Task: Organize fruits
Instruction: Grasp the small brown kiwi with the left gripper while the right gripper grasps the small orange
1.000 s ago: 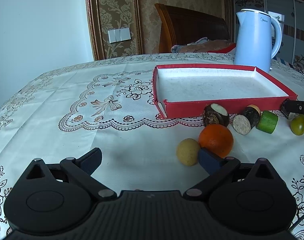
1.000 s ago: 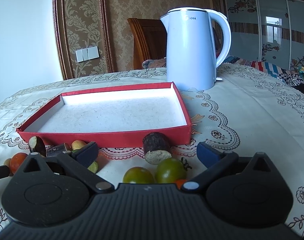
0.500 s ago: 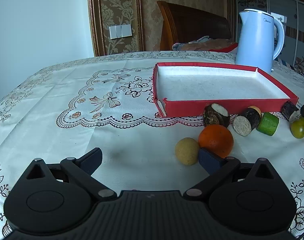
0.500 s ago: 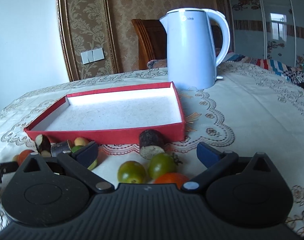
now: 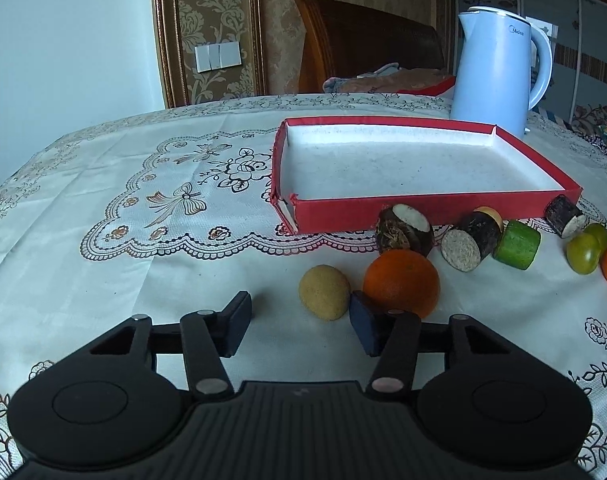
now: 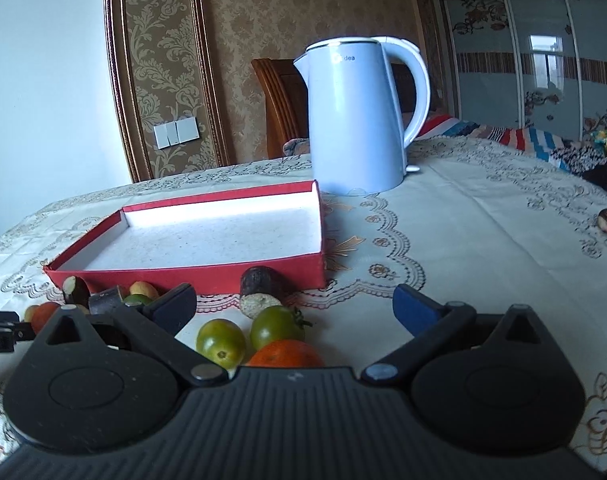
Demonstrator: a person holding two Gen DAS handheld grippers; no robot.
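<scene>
Jaws of the left gripper point(image 5: 299, 322), wide a moment ago, are closing toward the yellow fruit point(image 5: 324, 287), ungripped on the desk before the empty red tray point(image 5: 423, 208). Right gripper point(image 6: 293, 306) is held wide open over the tomatoes point(image 6: 277, 326); nothing is placed yet.

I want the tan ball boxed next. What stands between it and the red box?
Nothing visible stands in the way. The tan ball lies on the tablecloth, with bare cloth between it and the near wall of the red box. The orange sits beside it, toward the kettle side, off that line.
</scene>
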